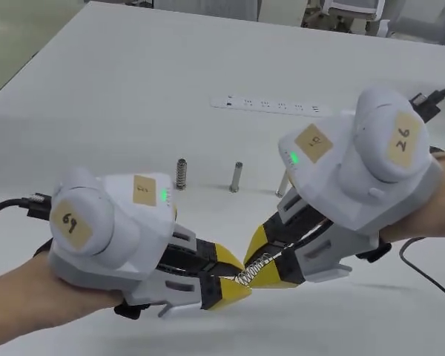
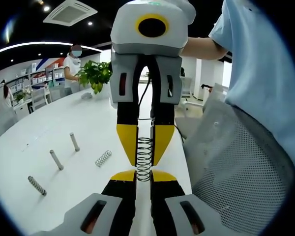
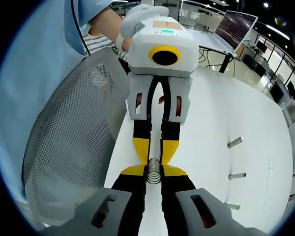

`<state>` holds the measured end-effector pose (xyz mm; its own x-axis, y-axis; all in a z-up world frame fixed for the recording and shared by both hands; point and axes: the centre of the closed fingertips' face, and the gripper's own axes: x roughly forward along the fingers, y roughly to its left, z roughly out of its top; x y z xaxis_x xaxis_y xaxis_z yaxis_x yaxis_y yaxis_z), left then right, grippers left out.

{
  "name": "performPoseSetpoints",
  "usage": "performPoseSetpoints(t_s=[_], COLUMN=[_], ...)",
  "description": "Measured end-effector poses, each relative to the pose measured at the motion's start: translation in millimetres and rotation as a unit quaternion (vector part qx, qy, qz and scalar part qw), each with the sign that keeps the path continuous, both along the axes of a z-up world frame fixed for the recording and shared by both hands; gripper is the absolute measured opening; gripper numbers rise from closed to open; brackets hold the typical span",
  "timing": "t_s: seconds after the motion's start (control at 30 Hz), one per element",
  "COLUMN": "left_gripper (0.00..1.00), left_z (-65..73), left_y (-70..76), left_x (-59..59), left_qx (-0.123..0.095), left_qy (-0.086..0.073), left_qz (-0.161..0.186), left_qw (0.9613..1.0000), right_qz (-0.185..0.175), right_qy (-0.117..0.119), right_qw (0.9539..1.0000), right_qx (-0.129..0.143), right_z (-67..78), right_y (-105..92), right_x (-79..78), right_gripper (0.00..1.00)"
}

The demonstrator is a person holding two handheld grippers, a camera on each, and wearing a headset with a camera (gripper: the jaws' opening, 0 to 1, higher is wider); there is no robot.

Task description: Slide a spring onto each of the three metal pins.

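**One spring clamped between both tools, two pins bare**

The white counter [image 1: 133, 89] carries a row of three upright pins well beyond the tools. The left tool [image 2: 144, 176] and the right tool [image 3: 153, 170] meet nose to nose just above the counter. Each has its jaws closed on one end of the same spring [image 2: 144, 155], which bridges the two. The first pin [image 1: 182, 174] already wears a spring. The middle pin [image 1: 236, 176] and the third pin [image 2: 74, 141] are bare. A loose spring [image 2: 103, 158] lies flat on the counter near the pins.

This looks like a handover or regrip for the second of the three pins. Next, one tool should let go, and the other should stand the spring upright, centre its bore over a bare pin's tip and lower it straight.
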<state>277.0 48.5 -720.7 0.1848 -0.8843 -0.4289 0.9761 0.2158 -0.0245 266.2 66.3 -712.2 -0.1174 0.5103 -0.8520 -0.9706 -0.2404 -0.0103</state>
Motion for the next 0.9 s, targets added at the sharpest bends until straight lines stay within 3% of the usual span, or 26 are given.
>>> performPoseSetpoints(t_s=[0.17, 0.4, 0.5, 0.77, 0.9], left_gripper=[0.04, 0.16, 0.32, 0.59, 0.76], left_z=[0.0, -2.6, -6.7, -14.1, -16.2], left_y=[1.1, 5.6, 10.7, 29.6, 44.2], left_x=[0.8, 3.9, 8.7, 19.3, 30.2], left_qx=[-0.003, -0.006, -0.001, 0.002, 0.001], left_qy=[0.002, 0.008, 0.000, 0.009, 0.014], left_qz=[0.004, 0.023, 0.042, 0.099, 0.149], left_qw=[1.0000, 0.9997, 0.9991, 0.9951, 0.9888], right_qz=[0.001, 0.002, 0.001, -0.002, -0.004], right_qy=[0.001, 0.002, 0.001, 0.000, 0.000], right_qw=[1.0000, 1.0000, 1.0000, 1.0000, 0.9999], right_qx=[-0.001, -0.004, -0.005, -0.007, -0.009], right_z=[-0.5, -2.4, -2.8, -2.8, -4.3], right_y=[0.4, -0.3, -1.0, -3.1, -5.7], right_x=[0.2, 0.8, 2.1, 4.3, 6.2], right_gripper=[0.08, 0.08, 0.08, 0.08, 0.08])
